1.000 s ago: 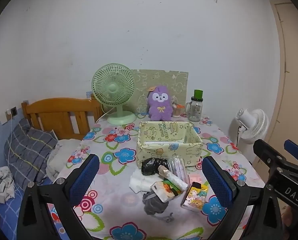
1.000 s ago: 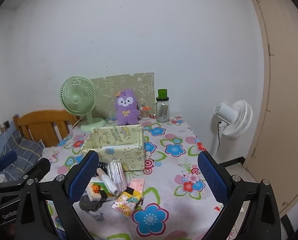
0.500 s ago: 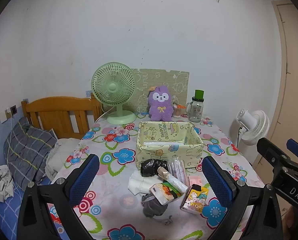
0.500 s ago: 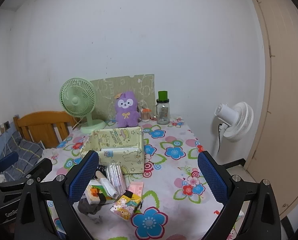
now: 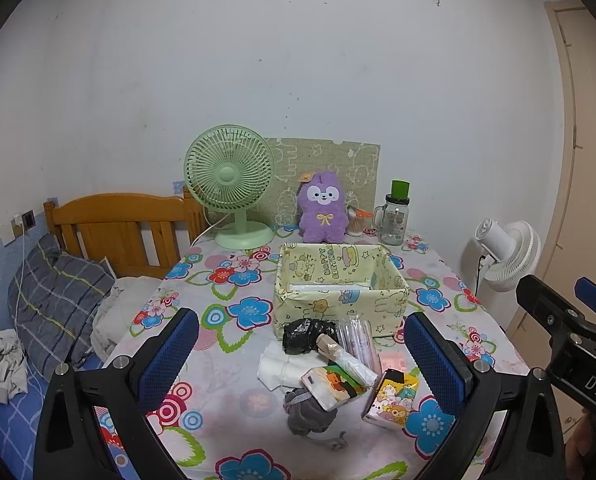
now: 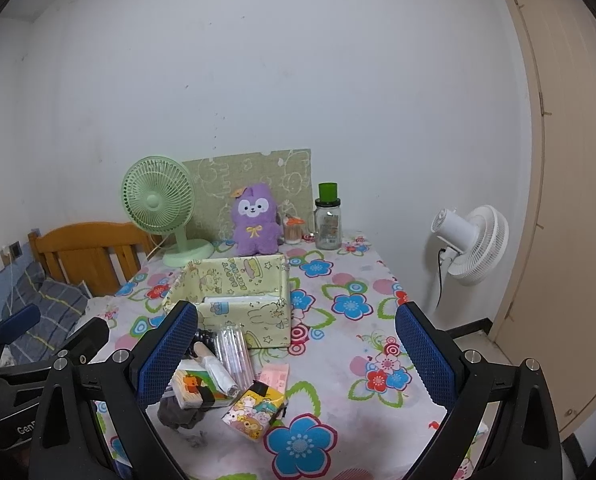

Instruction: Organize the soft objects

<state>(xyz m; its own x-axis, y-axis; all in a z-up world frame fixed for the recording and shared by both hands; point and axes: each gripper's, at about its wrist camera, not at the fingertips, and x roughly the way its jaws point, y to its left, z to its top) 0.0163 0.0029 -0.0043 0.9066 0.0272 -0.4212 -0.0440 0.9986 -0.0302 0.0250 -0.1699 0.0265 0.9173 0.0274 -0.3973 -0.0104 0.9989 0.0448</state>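
Clutter of soft items (image 5: 329,364) lies on the worktop (image 5: 226,304) just before the yellow box (image 5: 337,288), between and beyond the wide-spread fingers of the left tool (image 5: 301,364). The right tool (image 6: 294,356) is also wide, empty, with the pile near its left finger. A grey pouch (image 5: 307,412) is partly hidden under a tissue pack (image 5: 331,386).

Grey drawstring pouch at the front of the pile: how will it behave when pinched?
The grey drawstring fabric pouch looks slumped and creased, so probably floppy, and light. Its loose cord may drag. The orange-printed tissue pack appears to rest on it and could slide off.
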